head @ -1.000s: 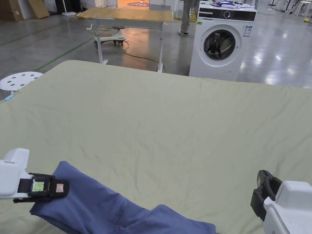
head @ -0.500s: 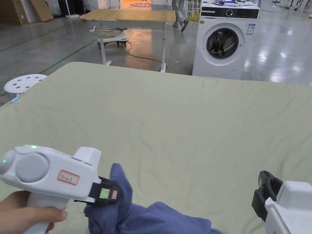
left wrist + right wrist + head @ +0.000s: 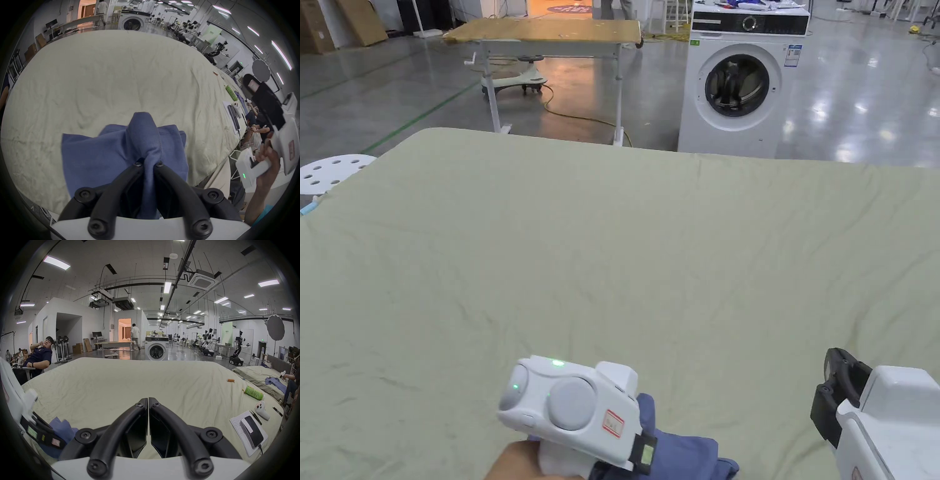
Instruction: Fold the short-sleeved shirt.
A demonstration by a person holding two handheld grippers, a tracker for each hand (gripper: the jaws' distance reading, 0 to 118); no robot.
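Left tongs (image 3: 150,164) clamped on a bunched fold of the blue short-sleeved shirt (image 3: 113,155), which lies crumpled at the near edge of the bed (image 3: 650,250), right tongs (image 3: 148,400) together and empty above the sheet; fabric looks light and limp, so I'd grip seams or hem corners, not mid-cloth.

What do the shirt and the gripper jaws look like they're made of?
Shirt: soft blue woven or knit cloth, probably cotton, matte, with a fine weave and limp creases where the left gripper pinches it. Jaws: likely hard black plastic, smooth, slightly glossy, with screw heads.
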